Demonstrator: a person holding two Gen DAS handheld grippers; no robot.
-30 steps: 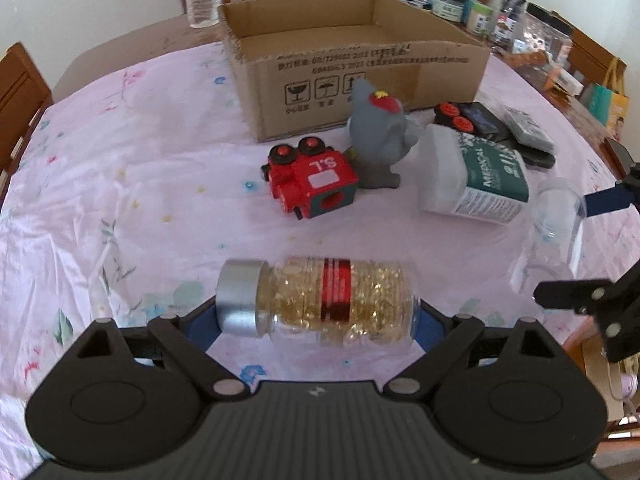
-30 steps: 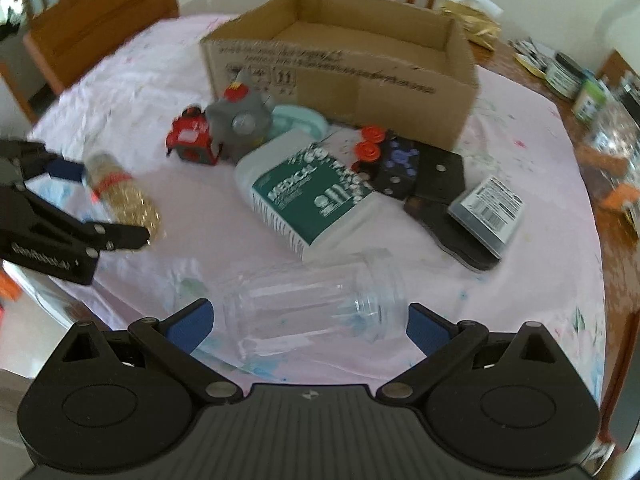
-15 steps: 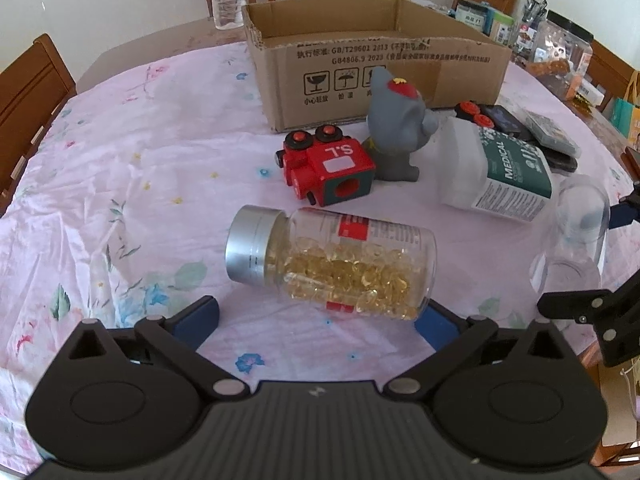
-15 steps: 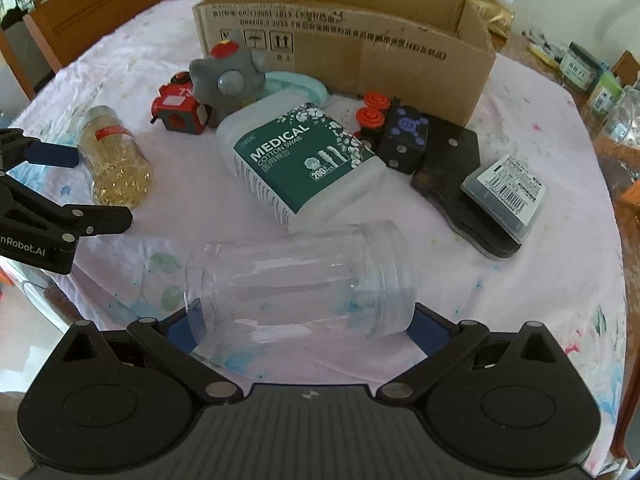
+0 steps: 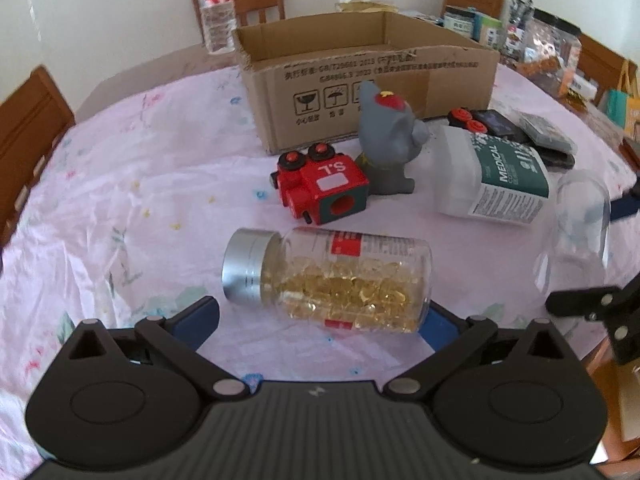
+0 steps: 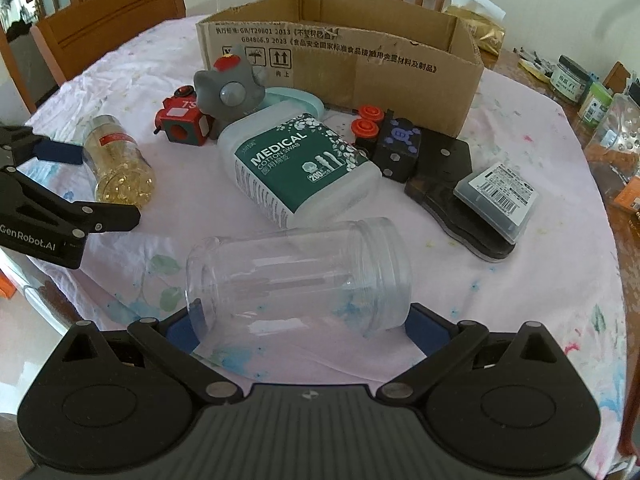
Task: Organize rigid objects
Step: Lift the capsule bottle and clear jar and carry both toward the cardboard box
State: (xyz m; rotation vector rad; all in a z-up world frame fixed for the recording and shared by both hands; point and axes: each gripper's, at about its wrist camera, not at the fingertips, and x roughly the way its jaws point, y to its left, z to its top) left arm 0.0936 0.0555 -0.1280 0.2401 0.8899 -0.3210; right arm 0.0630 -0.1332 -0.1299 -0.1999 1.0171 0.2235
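A capsule bottle (image 5: 332,282) with a silver cap lies sideways between the fingers of the left gripper (image 5: 318,318). The jaws are spread wide; the right blue pad sits at the bottle's base, while the left pad stands apart from the cap, so the grip is not closed on it. An empty clear jar (image 6: 300,276) likewise lies sideways between the fingers of the right gripper (image 6: 298,330), whose jaws are wide apart with the blue pads at the jar's two ends; whether they press it I cannot tell.

Both rest on a table with a pink flowered cloth (image 5: 140,184). Just beyond the capsule bottle is a red toy block (image 5: 324,192) on its side, touching a grey toy figure (image 5: 386,140) with a red cap. Beside that lies a white cotton swab box (image 6: 296,168) with a green label, near the clear jar. To its right are a black toy with red wheels (image 6: 394,142) and a flat black piece (image 6: 452,188) with a small barcoded case (image 6: 496,200) on top. Behind everything stands an open cardboard box (image 6: 360,60), with a pale blue dish (image 6: 294,100) at its foot. Wooden chairs (image 6: 108,16) ring the table, and jars (image 5: 554,52) crowd its far right edge.
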